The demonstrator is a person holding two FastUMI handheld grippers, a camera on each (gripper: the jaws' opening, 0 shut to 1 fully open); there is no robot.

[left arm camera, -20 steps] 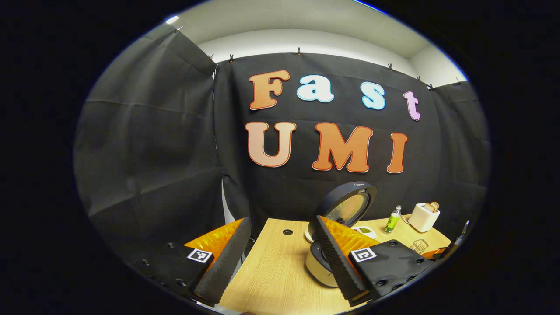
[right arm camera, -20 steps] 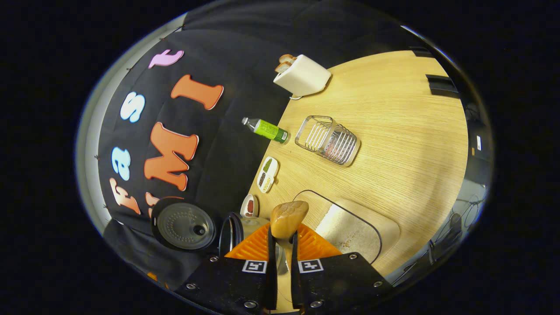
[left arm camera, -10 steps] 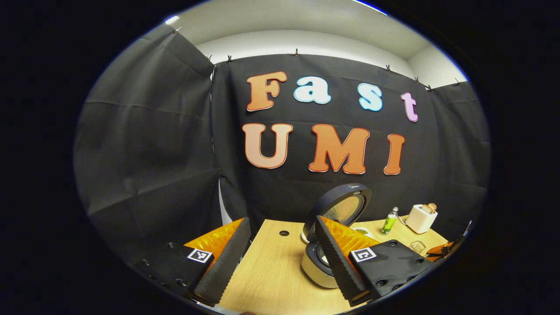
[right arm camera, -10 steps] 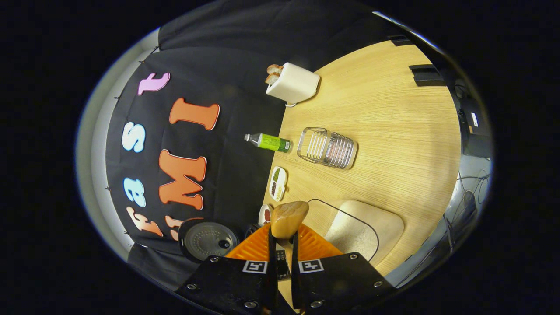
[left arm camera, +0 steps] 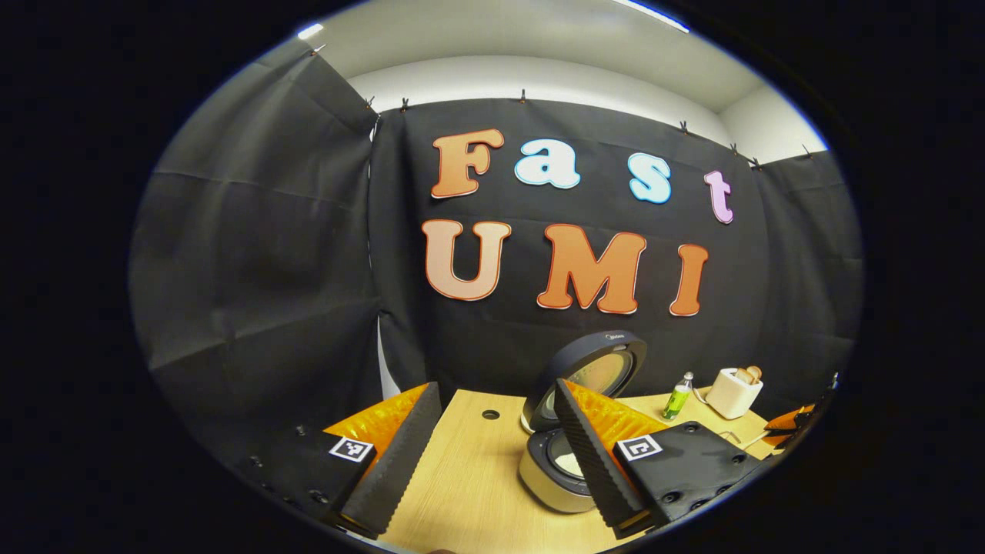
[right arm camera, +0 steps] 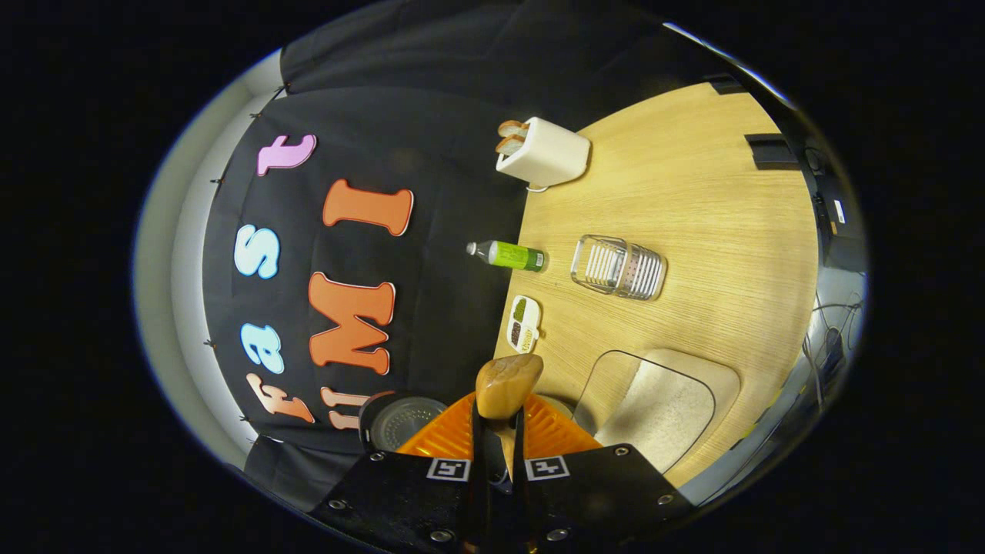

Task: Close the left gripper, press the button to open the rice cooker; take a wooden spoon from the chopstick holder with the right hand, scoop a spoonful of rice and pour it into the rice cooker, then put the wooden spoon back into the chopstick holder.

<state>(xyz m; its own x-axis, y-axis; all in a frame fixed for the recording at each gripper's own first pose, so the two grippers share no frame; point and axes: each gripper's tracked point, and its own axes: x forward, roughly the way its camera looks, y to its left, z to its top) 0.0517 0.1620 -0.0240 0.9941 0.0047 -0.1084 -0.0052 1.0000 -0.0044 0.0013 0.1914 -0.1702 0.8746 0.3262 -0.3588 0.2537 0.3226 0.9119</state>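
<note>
The right gripper (right arm camera: pixel 493 431) has its two fingers drawn in narrow on the neck of the wooden spoon (right arm camera: pixel 506 385), both pressing it. The spoon's long axis runs straight ahead along the fingers, its rounded, smooth brown bowl jutting just beyond the tips. No rice can be made out in the bowl from this angle.

The coming move probably turns on where the chopstick holder (right arm camera: pixel 619 267) lies: ahead of the spoon's tip and off to the right in the right gripper view, well apart from it across bare table (right arm camera: pixel 716 200). It is an open wire basket whose mouth faces left in that view, so the spoon would likely need turning to go in handle first or bowl first. The right gripper is plainly the nearer one.

Just right of the fingers lies the shallow rounded tray of rice (right arm camera: pixel 663 408), pale and grainy. Low and left of them is the rice cooker (right arm camera: pixel 400 419), its lid up.

The left gripper (left arm camera: pixel 492 454) stands wide and empty, with the glossy, round cooker beside its right finger.
</note>
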